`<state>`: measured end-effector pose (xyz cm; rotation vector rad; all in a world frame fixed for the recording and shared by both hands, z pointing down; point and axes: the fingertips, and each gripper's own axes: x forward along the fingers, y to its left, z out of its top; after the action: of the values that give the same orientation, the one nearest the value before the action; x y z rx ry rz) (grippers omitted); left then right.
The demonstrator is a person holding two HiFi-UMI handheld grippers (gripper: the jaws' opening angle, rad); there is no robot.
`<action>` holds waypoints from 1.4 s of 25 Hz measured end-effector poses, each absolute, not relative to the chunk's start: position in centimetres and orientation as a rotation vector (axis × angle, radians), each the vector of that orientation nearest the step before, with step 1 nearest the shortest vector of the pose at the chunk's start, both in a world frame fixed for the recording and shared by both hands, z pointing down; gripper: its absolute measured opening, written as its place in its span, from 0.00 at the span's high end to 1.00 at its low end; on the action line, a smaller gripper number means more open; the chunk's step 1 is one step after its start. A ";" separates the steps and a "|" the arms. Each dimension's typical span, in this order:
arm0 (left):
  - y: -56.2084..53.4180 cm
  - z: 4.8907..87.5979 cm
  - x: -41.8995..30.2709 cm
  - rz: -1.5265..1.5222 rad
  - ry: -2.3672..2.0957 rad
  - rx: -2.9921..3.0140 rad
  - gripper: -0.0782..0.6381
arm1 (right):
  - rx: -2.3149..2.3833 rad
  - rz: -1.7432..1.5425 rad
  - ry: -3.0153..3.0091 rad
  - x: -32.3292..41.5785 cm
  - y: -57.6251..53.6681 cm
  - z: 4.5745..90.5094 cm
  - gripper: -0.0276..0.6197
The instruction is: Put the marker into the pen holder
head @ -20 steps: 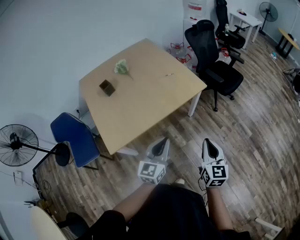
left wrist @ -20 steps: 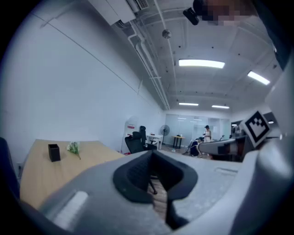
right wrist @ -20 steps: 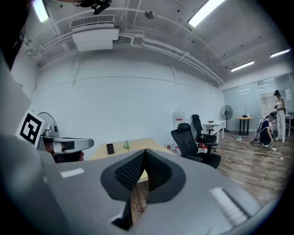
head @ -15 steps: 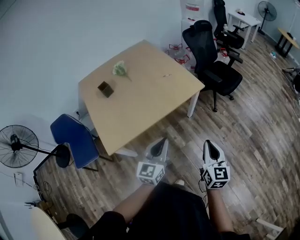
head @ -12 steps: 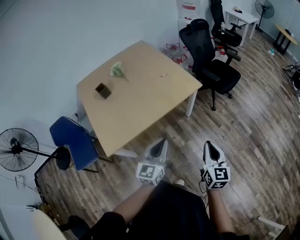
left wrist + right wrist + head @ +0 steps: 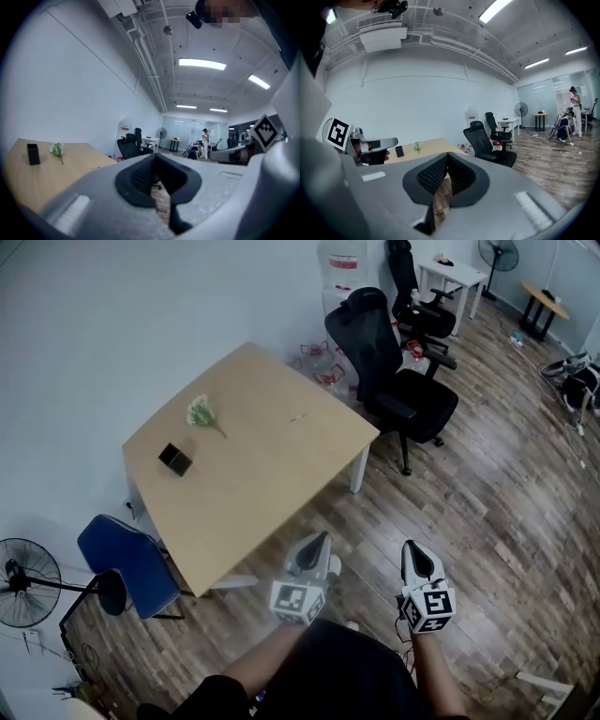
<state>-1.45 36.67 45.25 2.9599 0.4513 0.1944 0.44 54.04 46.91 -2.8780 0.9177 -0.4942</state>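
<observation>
The marker [image 6: 300, 416] is a tiny pale stick near the far right edge of the wooden table [image 6: 253, 484]. The pen holder [image 6: 174, 458], a small black box, stands near the table's left end, also seen in the left gripper view [image 6: 33, 154] and the right gripper view [image 6: 399, 151]. Both grippers hover over the wood floor, well short of the table. My left gripper [image 6: 317, 542] is shut and holds nothing. My right gripper [image 6: 413, 554] is likewise shut and holds nothing.
A small flower sprig [image 6: 200, 412] lies beside the pen holder. A black office chair [image 6: 394, 381] stands at the table's right, a blue chair [image 6: 127, 563] and a floor fan [image 6: 28, 582] at its left. People stand far across the room [image 6: 574, 101].
The head view has swung, so the table and chairs now sit further left and lower in the picture. Both grippers stay shut and have barely shifted.
</observation>
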 end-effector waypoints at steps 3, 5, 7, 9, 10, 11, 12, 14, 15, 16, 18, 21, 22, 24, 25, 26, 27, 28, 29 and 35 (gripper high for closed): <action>35.6 45.3 2.2 0.201 0.469 2.957 0.89 | -2.879 -0.507 0.925 4.1 52.4 46.7 0.95; 34.7 45.3 4.8 0.199 0.475 2.954 0.89 | -2.870 -0.517 0.952 6.8 50.9 46.5 0.95; 33.5 45.3 7.4 0.198 0.472 2.954 0.89 | -2.861 -0.528 0.990 9.4 49.1 46.5 0.95; 32.1 45.1 9.8 0.202 0.463 2.951 0.89 | -2.858 -0.535 1.026 12.2 47.1 46.3 0.95; 31.4 45.0 11.0 0.204 0.459 2.949 0.89 | -2.857 -0.537 1.042 13.5 46.0 46.2 0.95; 30.6 44.9 12.1 0.207 0.457 2.947 0.89 | -2.854 -0.541 1.058 14.7 45.0 46.1 0.95; 29.9 44.8 13.1 0.214 0.455 2.946 0.89 | -2.851 -0.545 1.074 15.8 43.9 45.9 0.95; 28.4 44.7 15.0 0.228 0.449 2.945 0.89 | -2.847 -0.552 1.107 17.8 41.8 45.5 0.95; 27.6 44.6 16.0 0.231 0.444 2.945 0.89 | -2.848 -0.554 1.123 18.7 40.9 45.3 0.95; 26.8 44.5 17.0 0.231 0.441 2.945 0.89 | -2.850 -0.556 1.137 19.7 40.0 45.1 0.95; 25.1 44.4 18.9 0.227 0.434 2.944 0.89 | -2.858 -0.565 1.152 21.6 38.3 44.9 0.95; 22.6 44.3 21.6 0.207 0.419 2.946 0.89 | -2.874 -0.576 1.153 24.4 36.4 45.0 0.95; 21.9 44.4 22.5 0.201 0.418 2.945 0.89 | -2.881 -0.574 1.154 25.3 35.8 45.0 0.95; 20.8 44.5 24.0 0.197 0.417 2.947 0.89 | -2.889 -0.568 1.157 26.6 34.7 45.0 0.95; 20.2 44.4 24.6 0.195 0.415 2.948 0.89 | -2.891 -0.566 1.158 27.2 34.1 45.0 0.95; 19.7 44.3 25.2 0.190 0.411 2.951 0.89 | -2.891 -0.567 1.162 27.7 33.6 45.1 0.95; 19.3 44.2 25.8 0.184 0.403 2.952 0.89 | -2.889 -0.569 1.168 28.2 33.1 45.2 0.95; 18.9 44.1 26.3 0.179 0.394 2.951 0.89 | -2.886 -0.574 1.177 28.7 32.7 45.3 0.95; 18.6 44.0 26.7 0.174 0.385 2.951 0.89 | -2.881 -0.581 1.186 29.0 32.3 45.5 0.95; 17.6 45.2 29.1 0.213 0.335 2.951 0.89 | -2.844 -0.611 1.233 32.0 30.9 47.2 0.95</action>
<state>29.10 17.58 45.22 2.9510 0.3350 0.2129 32.00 30.91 47.23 -2.8438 1.2334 -0.6109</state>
